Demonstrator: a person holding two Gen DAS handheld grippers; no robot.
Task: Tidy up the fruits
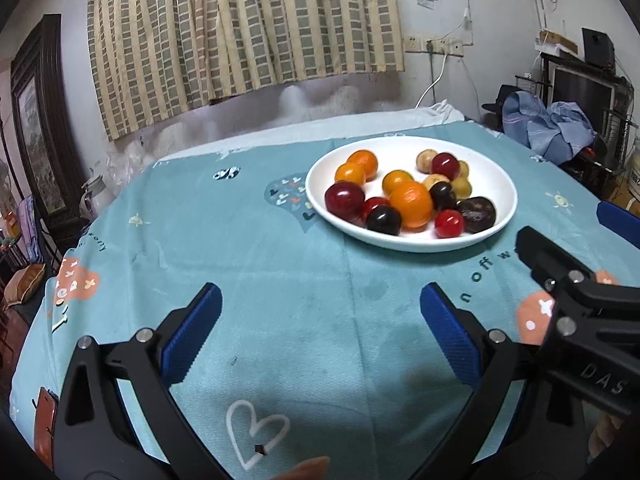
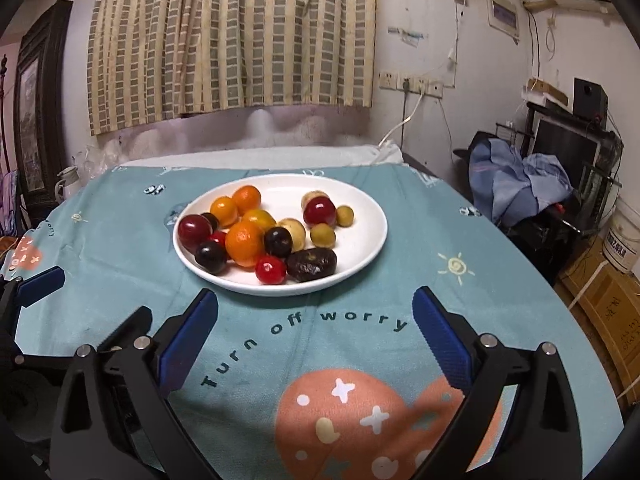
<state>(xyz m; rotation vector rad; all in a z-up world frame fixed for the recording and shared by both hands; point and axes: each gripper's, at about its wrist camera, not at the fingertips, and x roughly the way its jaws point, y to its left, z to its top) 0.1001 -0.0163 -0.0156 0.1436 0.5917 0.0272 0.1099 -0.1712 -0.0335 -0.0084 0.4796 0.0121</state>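
A white plate [image 1: 496, 184] [image 2: 360, 208] on the teal tablecloth holds several fruits. Among them are a large orange [image 1: 411, 204] [image 2: 245, 243], a red plum [image 1: 344, 201] [image 2: 195, 232], a small red fruit [image 1: 449, 223] [image 2: 269, 269], a dark wrinkled fruit [image 1: 477, 214] [image 2: 311, 265] and small yellow-green ones. My left gripper [image 1: 320, 296] [image 2: 102, 292] hangs open over bare cloth, to the near left of the plate. My right gripper [image 2: 316, 296] [image 1: 564, 222] stands open just in front of the plate. Nothing is between either pair of blue pads.
The round table's edge curves close on the right, with a cardboard box [image 2: 600, 300], a white bucket [image 2: 624, 240] and a pile of blue clothes [image 2: 516, 184] beyond. A kettle [image 2: 66, 186] stands off the far left. A curtain hangs behind.
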